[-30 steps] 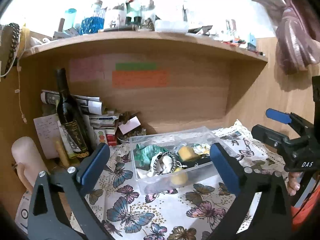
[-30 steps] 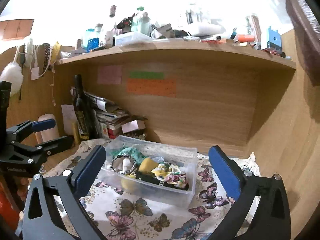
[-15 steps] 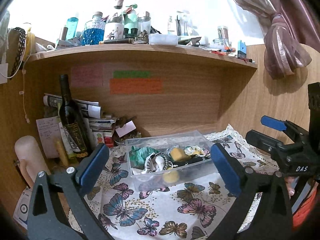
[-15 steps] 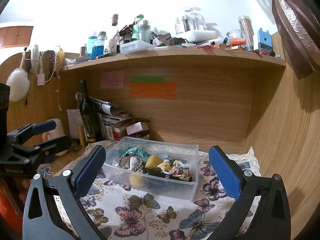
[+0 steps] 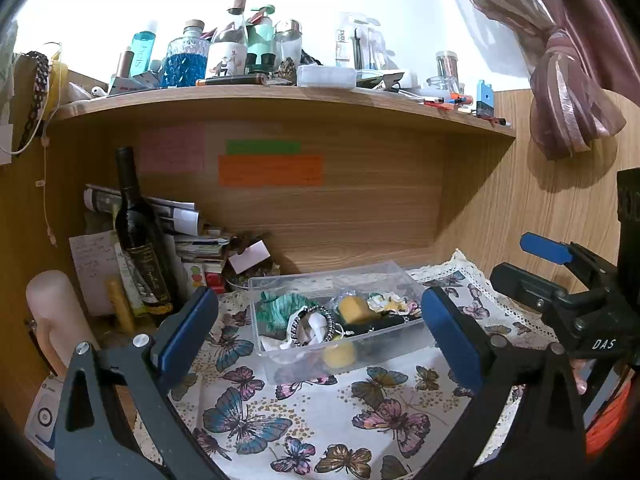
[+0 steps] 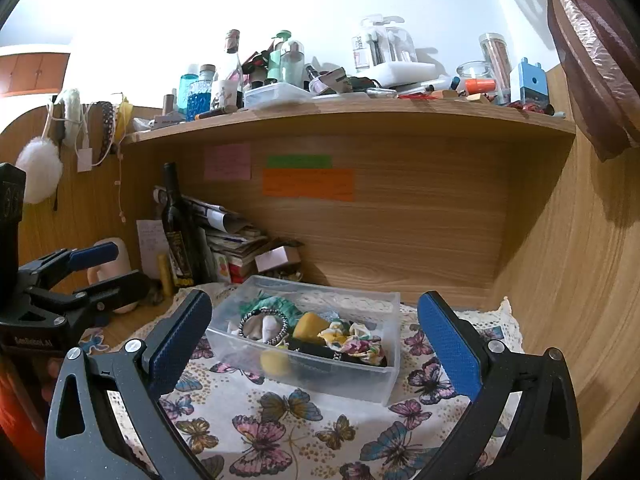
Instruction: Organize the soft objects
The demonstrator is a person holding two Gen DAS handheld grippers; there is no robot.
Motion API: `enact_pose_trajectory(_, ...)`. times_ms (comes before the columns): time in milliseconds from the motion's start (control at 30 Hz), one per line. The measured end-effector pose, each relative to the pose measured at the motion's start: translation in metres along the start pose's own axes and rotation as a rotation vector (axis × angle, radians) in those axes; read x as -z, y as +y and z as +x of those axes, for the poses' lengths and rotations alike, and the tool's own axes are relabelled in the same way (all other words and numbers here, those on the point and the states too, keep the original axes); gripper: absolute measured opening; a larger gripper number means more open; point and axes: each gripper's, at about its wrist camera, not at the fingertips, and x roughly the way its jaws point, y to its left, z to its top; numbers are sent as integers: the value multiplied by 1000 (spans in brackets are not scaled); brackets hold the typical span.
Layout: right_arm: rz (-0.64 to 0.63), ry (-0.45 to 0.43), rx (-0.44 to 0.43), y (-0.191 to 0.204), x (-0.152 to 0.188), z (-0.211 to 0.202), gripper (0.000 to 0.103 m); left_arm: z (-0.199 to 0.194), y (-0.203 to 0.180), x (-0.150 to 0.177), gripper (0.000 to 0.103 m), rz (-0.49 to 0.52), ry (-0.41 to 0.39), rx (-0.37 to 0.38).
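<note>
Tongs on both sides gape wide and hold nothing — left tongs (image 5: 320, 332), right tongs (image 6: 314, 336) — each hanging short of the clear plastic box (image 6: 384, 372) on the butterfly-print cloth (image 6: 280, 420), where scrunchies and yellow sponges sit heaped, probably awaiting sorting.

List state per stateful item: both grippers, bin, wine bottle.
left gripper: open, empty, short of the bin.
right gripper: open, empty.
clear plastic bin: lidless, upright, holding soft items.
wine bottle: upright; cannot tell if sealed.
</note>
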Motion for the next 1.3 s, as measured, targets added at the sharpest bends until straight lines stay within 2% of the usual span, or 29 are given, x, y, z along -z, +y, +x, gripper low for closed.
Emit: enact_pose_trajectory(1300,24,13,0,-9,1,7,103,8,-3,-3,103,-4,-8,-3)
